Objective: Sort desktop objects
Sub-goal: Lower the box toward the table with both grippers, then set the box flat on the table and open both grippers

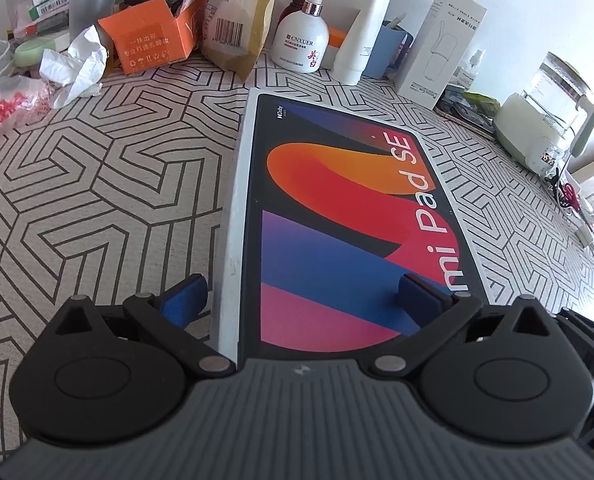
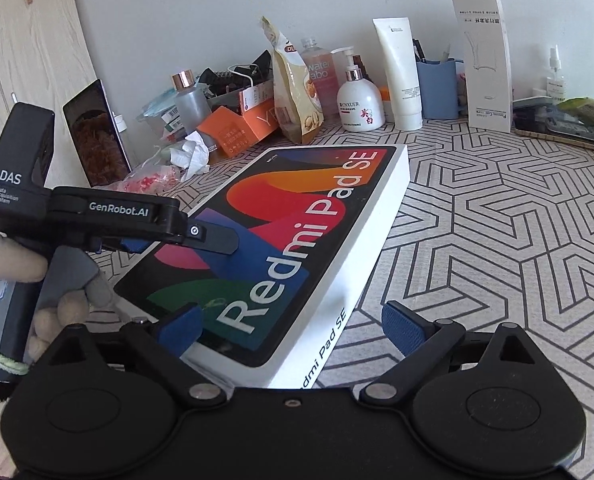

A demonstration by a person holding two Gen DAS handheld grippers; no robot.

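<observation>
A flat white Redmi Pad SE box [image 1: 337, 216] with a colourful lid lies on the patterned tablecloth, also in the right wrist view [image 2: 297, 240]. My left gripper [image 1: 303, 292] is open, its blue pads straddling the box's near left edge, one pad over the lid, one over the cloth. It also shows in the right wrist view [image 2: 169, 236] above the box's left side. My right gripper [image 2: 293, 328] is open at the box's near corner, left pad over the lid, right pad beside it.
Along the back wall stand an orange carton [image 1: 149, 40], crumpled tissue [image 1: 77, 64], a snack bag [image 1: 237, 16], a white pump bottle [image 1: 303, 36], a white tube [image 1: 367, 28], a blue cup [image 2: 437, 88], a tall white box [image 1: 437, 40] and a kettle [image 1: 545, 120].
</observation>
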